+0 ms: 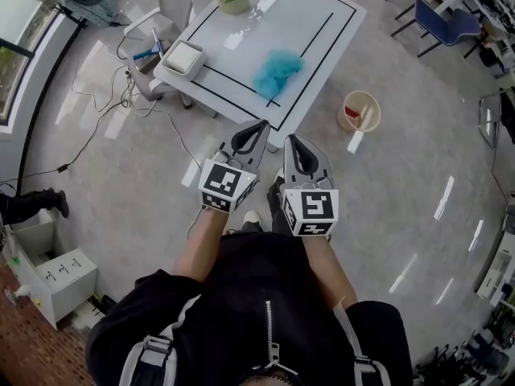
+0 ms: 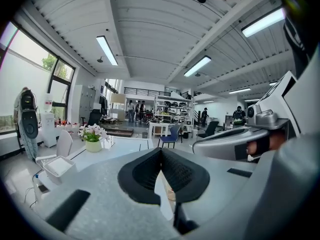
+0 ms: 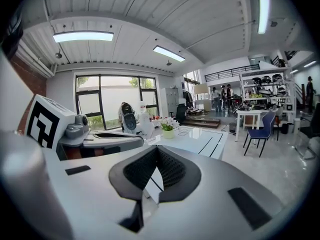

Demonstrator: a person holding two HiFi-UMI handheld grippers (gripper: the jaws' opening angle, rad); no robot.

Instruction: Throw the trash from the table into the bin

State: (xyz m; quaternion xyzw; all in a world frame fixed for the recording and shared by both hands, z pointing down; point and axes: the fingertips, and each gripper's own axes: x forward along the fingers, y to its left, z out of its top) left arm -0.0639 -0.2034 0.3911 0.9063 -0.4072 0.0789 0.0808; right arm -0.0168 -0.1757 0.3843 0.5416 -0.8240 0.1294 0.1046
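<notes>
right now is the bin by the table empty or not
Not empty. The head view looks down into the bin, upright on the floor beside the table, and shows red and white things inside.

Table (image 1: pixel 241 47) upper centre of frame. On it: trash (image 1: pixel 278 72) mid-right, box (image 1: pixel 184 58) at left corner, plant pot (image 1: pixel 233 2) at top edge. Bin (image 1: pixel 360 93) on floor, just right of table.

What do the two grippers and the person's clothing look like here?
Both the left gripper and right gripper have pale grey bodies with black ribbed pads that narrow to a point. Each carries a white cube with black square markers. The person wears a black zipped jacket, sleeves short of the forearms, with grey shoulder straps.
</notes>
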